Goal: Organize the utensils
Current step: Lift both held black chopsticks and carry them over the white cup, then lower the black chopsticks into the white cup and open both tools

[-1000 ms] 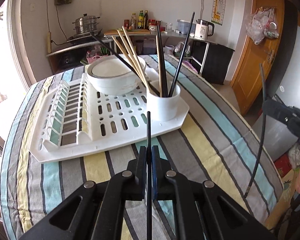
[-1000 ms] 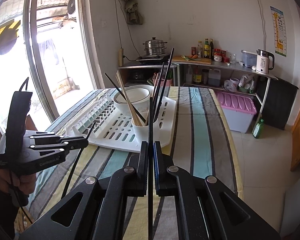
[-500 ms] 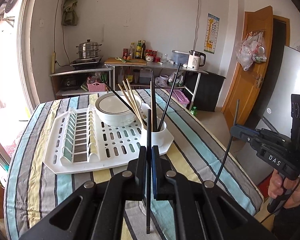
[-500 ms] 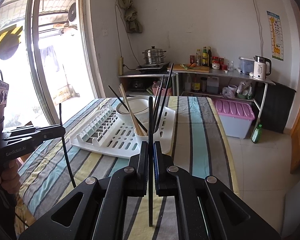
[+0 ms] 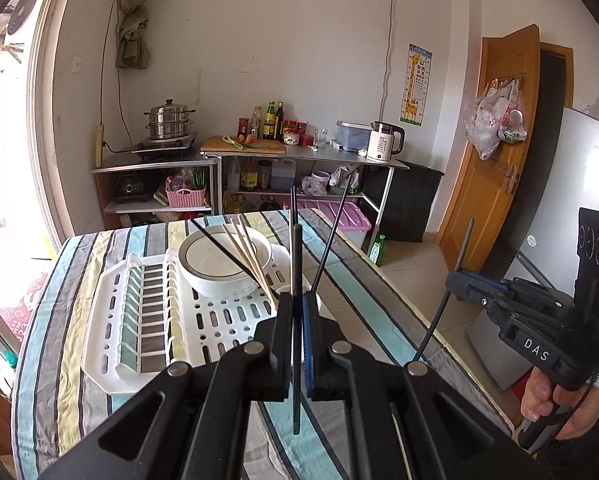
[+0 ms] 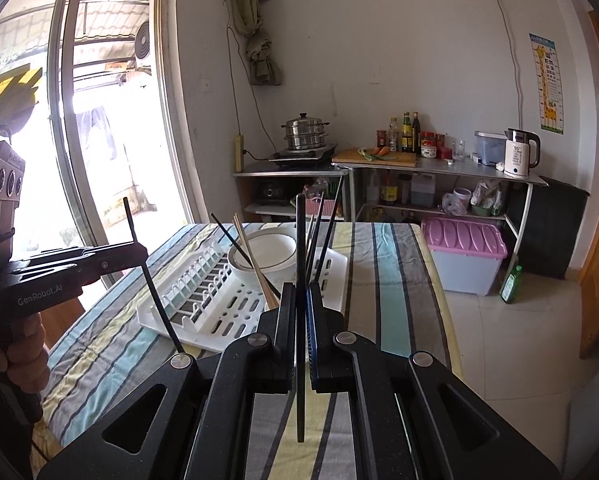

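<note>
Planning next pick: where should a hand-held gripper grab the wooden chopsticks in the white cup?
Pinch the wooden chopsticks on their free upper shafts, from above. Lower ends sit in the cup; tops lean over the bowl.

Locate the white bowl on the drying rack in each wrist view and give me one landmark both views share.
Left wrist view: the white bowl sits left of centre, on the far part of the drying rack, behind the left gripper.
Right wrist view: the bowl sits just left of centre, beyond the right gripper.
Shared landmark: the steel steamer pot on the stove against the back wall.
</note>
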`<state>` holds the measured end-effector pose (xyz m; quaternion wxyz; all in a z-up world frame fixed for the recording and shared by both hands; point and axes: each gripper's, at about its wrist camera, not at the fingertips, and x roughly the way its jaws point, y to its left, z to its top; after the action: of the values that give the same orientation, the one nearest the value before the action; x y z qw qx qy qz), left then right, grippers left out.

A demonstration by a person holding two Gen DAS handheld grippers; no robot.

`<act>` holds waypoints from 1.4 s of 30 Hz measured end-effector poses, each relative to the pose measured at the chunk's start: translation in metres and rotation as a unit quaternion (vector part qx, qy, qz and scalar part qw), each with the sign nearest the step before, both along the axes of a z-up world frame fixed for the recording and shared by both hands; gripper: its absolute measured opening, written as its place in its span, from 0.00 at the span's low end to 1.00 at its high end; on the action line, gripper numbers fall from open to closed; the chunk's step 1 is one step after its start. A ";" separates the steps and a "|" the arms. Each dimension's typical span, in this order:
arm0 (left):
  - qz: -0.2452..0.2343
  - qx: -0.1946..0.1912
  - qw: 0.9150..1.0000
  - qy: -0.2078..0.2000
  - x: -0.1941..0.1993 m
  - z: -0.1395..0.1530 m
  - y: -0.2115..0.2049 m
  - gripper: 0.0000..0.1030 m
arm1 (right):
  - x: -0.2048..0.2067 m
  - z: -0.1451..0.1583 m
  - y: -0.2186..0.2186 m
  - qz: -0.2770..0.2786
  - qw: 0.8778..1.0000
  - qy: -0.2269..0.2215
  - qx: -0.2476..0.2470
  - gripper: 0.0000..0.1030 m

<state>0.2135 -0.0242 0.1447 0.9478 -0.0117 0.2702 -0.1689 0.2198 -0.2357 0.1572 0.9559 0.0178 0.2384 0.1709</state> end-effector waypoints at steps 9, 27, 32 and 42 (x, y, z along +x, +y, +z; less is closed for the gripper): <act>0.007 -0.015 1.000 -0.020 0.046 0.039 -0.010 0.05 | 0.035 0.027 0.010 0.001 1.000 -0.024 0.014 0.05; 0.013 -0.034 0.999 -0.014 0.112 0.032 -0.016 0.05 | 0.103 0.028 0.033 -0.001 0.999 -0.032 0.026 0.05; 0.014 -0.042 0.999 -0.001 0.124 0.019 -0.015 0.05 | 0.113 0.014 0.037 0.000 0.999 -0.022 0.029 0.05; 0.016 -0.036 0.999 0.034 0.133 -0.015 -0.015 0.05 | 0.130 -0.023 0.032 -0.006 0.999 0.025 0.026 0.05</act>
<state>0.3460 -0.0393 0.1302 0.9396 -0.0556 0.2961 -0.1627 0.3496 -0.2040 0.1338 0.9497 0.0486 0.2579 0.1707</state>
